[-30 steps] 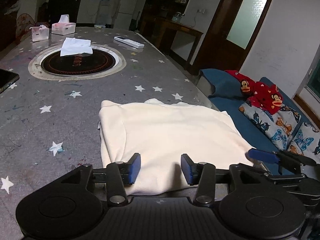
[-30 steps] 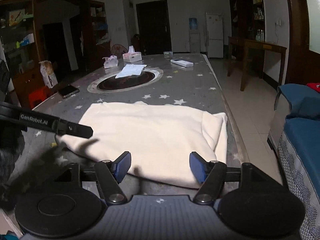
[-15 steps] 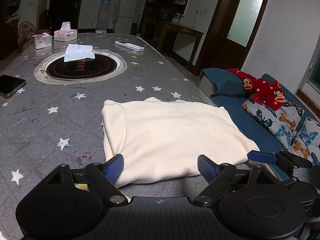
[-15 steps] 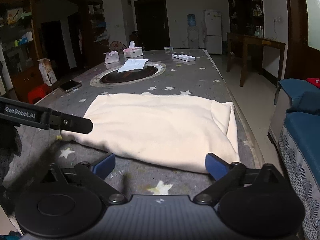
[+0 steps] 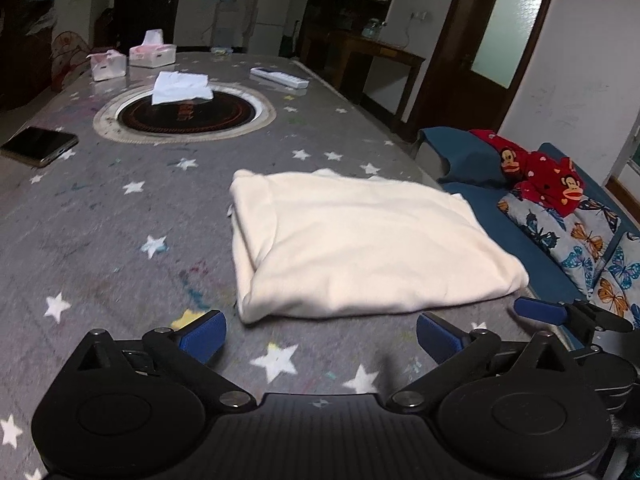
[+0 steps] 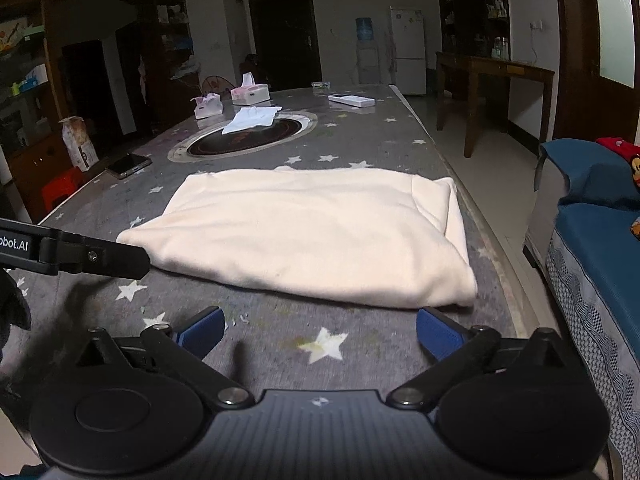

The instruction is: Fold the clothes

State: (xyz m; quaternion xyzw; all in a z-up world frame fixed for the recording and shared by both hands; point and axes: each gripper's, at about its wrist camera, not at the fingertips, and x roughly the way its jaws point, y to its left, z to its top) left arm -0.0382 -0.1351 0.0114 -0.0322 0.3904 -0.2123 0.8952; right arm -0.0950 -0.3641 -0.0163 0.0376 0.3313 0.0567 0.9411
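Now my left gripper (image 5: 320, 332) has its jaws spread as wide as they go, having just been opening, and nothing sits between its blue pads (image 5: 204, 334); only bare star-printed cloth of the surface (image 5: 100, 220) shows in the gap. My right gripper (image 6: 320, 330) is the same: jaws just opened fully, empty, with a pale star on the surface between them. Neither gripper touches anything.

Just beyond both sets of fingertips lies the cream garment (image 5: 360, 240), folded into a thick, roughly rectangular bundle flat on the surface. From the left wrist view its near edge lies just past the gap between my pads and its folded-over side faces left. From the right wrist view the cream garment (image 6: 320, 236) spans most of the width ahead, with a tucked fold at its right end near the surface's right edge. My left gripper's arm (image 6: 80, 254) pokes in from the left there, its tip just beside the garment's near left corner, though I cannot tell whether it touches.

Farther off, a round dark inset (image 5: 184, 114) sits in the surface with a white cloth (image 5: 180, 87) lying on its far rim. A phone (image 5: 38, 146) lies to the far left, two tissue boxes (image 5: 152, 54) stand at the far end, and a white remote (image 5: 280, 77) lies far right. A blue sofa (image 5: 520, 248) runs along the right side of the surface, carrying a red monkey-print cloth (image 5: 536, 176) and butterfly cushions (image 5: 580, 248).
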